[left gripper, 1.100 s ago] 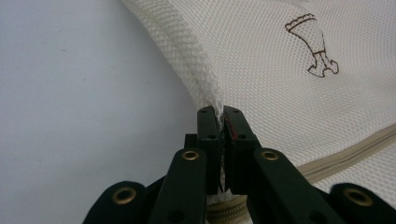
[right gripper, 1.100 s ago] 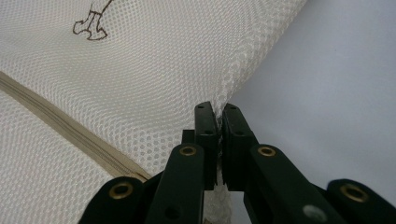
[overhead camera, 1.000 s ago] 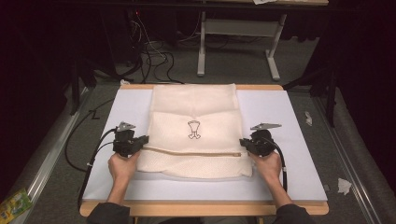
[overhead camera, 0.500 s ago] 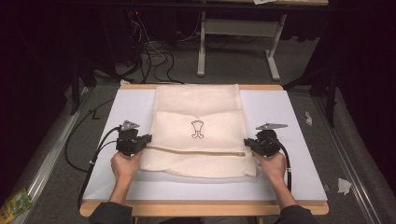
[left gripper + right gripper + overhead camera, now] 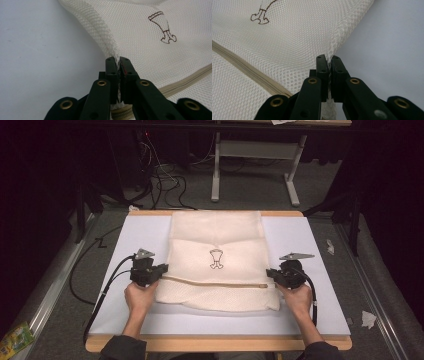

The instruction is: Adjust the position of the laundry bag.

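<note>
White table [image 5: 310,250] bears cream mesh bag [image 5: 217,240], folded, zipped.

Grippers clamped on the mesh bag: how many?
2. The left gripper pinches the mesh bag at its left edge, beside the zipper; the right gripper pinches the right edge at the zipper's other end. Both sets of jaws are shut on fabric.

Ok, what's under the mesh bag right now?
The mesh bag lies on a white sheet covering the table. Both grippers, left and right, are clamped on its side edges. Whatever lies directly beneath or inside is covered.
</note>
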Motion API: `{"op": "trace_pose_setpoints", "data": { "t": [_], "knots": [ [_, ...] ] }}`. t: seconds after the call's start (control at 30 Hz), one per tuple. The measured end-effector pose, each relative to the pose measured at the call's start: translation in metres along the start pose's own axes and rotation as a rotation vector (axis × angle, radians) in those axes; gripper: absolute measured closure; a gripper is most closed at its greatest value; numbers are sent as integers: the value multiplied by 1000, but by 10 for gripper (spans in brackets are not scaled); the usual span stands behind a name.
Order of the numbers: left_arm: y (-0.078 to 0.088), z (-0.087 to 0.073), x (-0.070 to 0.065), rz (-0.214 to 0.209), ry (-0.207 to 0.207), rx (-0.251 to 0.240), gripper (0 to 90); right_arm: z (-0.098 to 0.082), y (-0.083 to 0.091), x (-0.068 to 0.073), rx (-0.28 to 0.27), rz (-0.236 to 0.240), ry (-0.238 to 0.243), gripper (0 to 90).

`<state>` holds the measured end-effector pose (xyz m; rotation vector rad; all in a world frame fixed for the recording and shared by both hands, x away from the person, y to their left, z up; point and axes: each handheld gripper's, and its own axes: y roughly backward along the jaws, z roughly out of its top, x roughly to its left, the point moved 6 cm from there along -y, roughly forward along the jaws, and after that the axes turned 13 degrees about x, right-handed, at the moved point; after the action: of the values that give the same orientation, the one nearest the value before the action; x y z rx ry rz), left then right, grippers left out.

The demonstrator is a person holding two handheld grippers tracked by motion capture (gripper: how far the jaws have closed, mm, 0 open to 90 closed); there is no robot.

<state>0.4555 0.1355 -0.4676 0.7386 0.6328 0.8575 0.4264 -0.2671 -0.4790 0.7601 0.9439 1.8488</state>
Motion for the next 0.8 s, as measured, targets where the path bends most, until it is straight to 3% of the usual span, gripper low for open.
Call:
{"op": "trace_pose_setpoints", "data": {
  "t": [0.3,0.8],
  "knots": [
    [-4,6,-9,3,-22,6,869,-4,4,-9,-4,6,-16,878],
    [-16,13,-29,-9,-46,10,867,-15,14,-25,-3,-30,-33,877]
  ]
}}
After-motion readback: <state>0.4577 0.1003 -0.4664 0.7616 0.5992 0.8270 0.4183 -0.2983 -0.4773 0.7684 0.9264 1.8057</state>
